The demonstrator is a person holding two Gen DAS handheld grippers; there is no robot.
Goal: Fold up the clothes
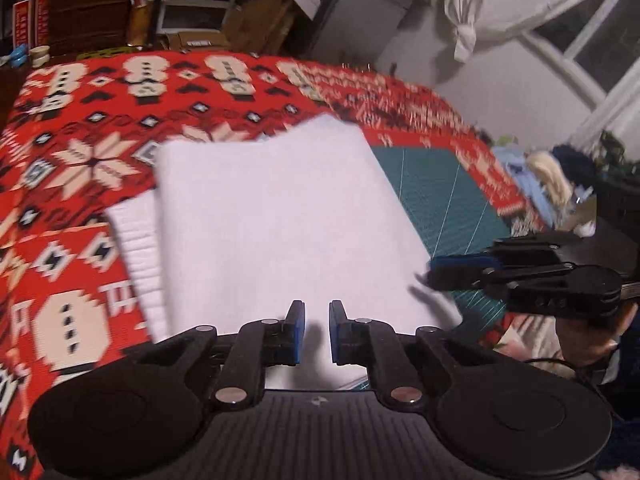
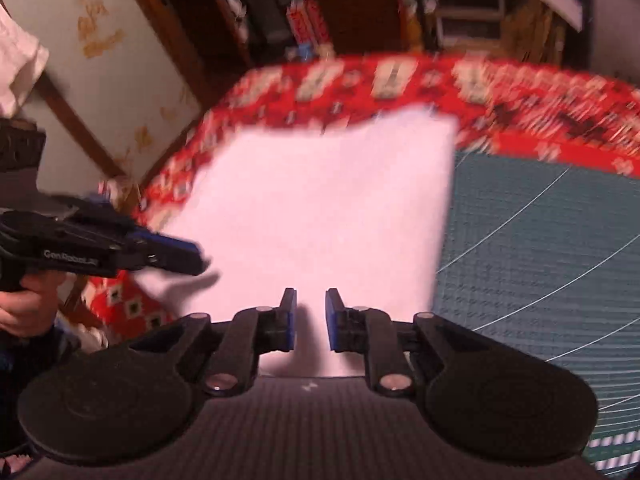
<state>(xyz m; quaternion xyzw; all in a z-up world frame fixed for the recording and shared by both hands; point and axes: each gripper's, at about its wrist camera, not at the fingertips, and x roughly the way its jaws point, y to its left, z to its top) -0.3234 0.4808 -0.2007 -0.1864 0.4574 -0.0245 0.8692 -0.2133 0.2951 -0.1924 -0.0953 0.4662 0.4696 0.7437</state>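
Hovering over the white cloth lying folded across blanket and mat, my left gripper and right gripper, at 3 o'clock, gape empty; a careless grab risks undoing the fold.

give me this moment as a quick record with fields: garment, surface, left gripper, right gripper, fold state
garment: white cloth, folded into a flat, roughly rectangular shape
surface: red patterned blanket, with a green cutting mat partly under the cloth
left gripper: open, over the near edge of the cloth, nothing between its fingers
right gripper: open, also over the near edge, holding nothing
fold state: at least one fold made; a ribbed lower layer shows at one side
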